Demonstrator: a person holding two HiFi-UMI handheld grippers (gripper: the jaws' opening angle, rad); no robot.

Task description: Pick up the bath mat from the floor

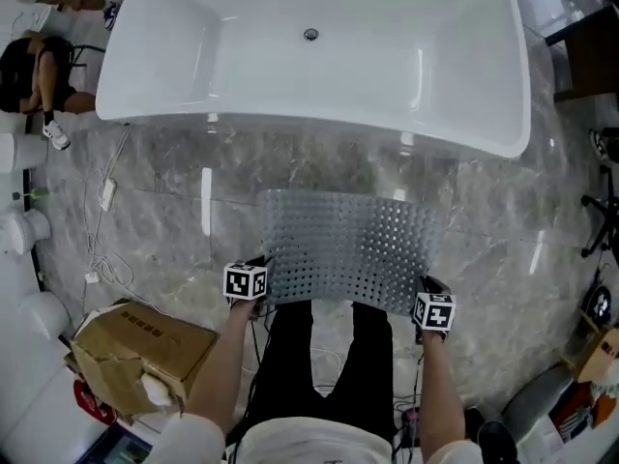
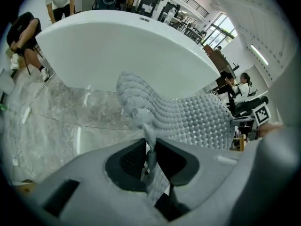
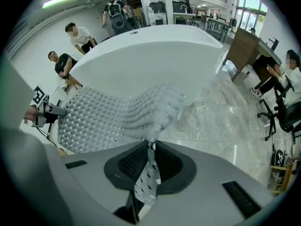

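Both corners are pinched! The left hand-held gripper (image 2: 149,149) has its jaws pressed onto the near left corner of the bath mat (image 1: 348,249), a thin fold of grey, knobbly rubber squeezed right between the dark pads. Over on the other side, the right hand-held gripper (image 3: 150,147) is clamped on the near right corner, with a perforated flap of mat poking down through its jaws. The mat hangs spread between the two, wavy and sagging in the middle, held out in front of the person's legs. Beneath it is the grey marble floor (image 1: 164,201), and the gripper views show its far edge up in the air against the big white bathtub (image 1: 309,56). Off to the left on the floor sits a battered cardboard box (image 1: 135,351).
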